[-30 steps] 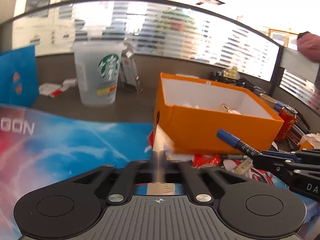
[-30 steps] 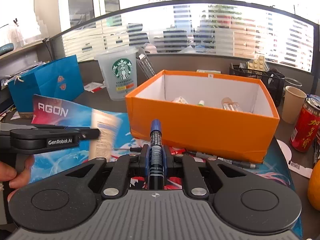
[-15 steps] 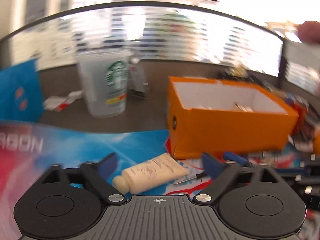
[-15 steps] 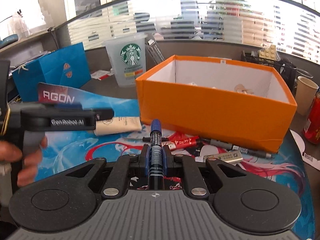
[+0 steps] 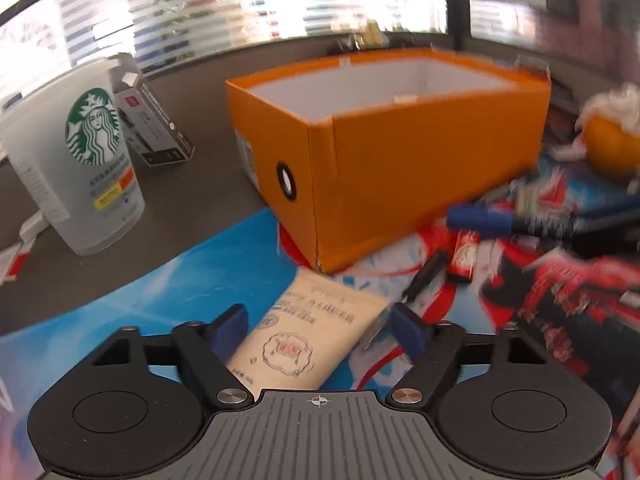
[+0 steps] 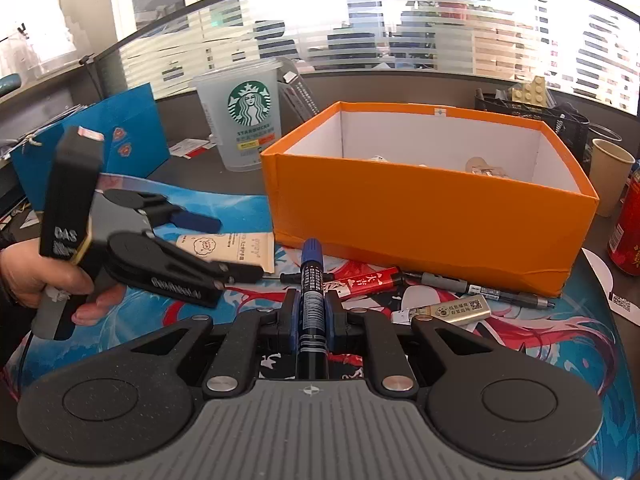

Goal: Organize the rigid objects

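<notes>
My left gripper [image 5: 318, 330] is open, its fingers on either side of a cream tube [image 5: 308, 336] that lies flat on the blue and red mat. In the right wrist view the left gripper [image 6: 212, 248] is tilted over that tube [image 6: 230, 246]. My right gripper [image 6: 311, 312] is shut on a blue marker [image 6: 312, 280], held above the mat in front of the orange box [image 6: 420, 216]. The box [image 5: 400, 152] is open on top and holds several small items.
A Starbucks cup [image 6: 244, 120] stands behind the box on the left, with a blue paper bag [image 6: 100, 140] further left. A red packet [image 6: 372, 282], a grey pen [image 6: 480, 288] and a gold lighter [image 6: 456, 310] lie on the mat. A red can [image 6: 628, 232] and paper cup [image 6: 610, 172] stand at right.
My left gripper opened and let go of the cream tube, which now lies on the mat, then swung and tilted over it. The right gripper moved slightly nearer the box with the marker.
</notes>
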The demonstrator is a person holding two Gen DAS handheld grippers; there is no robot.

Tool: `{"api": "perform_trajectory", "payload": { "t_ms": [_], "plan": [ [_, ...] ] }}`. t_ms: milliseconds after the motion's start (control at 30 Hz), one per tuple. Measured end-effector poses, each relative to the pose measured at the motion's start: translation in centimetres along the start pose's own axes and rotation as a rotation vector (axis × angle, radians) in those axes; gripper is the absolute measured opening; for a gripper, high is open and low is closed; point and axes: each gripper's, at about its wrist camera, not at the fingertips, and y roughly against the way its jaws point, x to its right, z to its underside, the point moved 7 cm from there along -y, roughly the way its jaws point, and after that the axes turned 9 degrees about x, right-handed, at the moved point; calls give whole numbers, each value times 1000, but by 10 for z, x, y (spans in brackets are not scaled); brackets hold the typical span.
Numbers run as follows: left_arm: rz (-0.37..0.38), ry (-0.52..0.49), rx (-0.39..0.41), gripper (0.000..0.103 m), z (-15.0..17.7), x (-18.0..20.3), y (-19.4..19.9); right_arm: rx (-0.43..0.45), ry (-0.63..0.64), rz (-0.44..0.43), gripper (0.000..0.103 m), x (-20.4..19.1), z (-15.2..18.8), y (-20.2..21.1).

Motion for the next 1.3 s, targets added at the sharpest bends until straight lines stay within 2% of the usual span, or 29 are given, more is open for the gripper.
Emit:
{"api": "perform_trajectory", "payload": {
  "t_ms": [100, 200, 333, 433, 700, 1033, 1300],
  "plan": [
    [9, 12, -8, 53, 1, 3, 6, -1, -2, 1, 12, -1, 0, -1],
    [23, 19, -12, 46, 6, 9, 15, 0, -5, 1, 12, -1, 0, -1],
    [7, 25, -12, 45, 6, 16, 19, -4, -11, -1, 12, 2, 1, -3],
    [-27, 81, -11, 44, 4, 18, 19, 0, -12, -7, 12, 1, 0, -1],
    [-43, 164, 76, 44, -13, 25, 54, 41, 1, -3, 12, 5, -10, 16],
    [-32, 172, 189, 44, -56, 35, 88, 125, 10, -20, 12, 9, -36, 32],
    [-31, 177, 235, 44, -107, 34, 83, 198, -1, 6, 12, 30, -72, 35]
  ]
}}
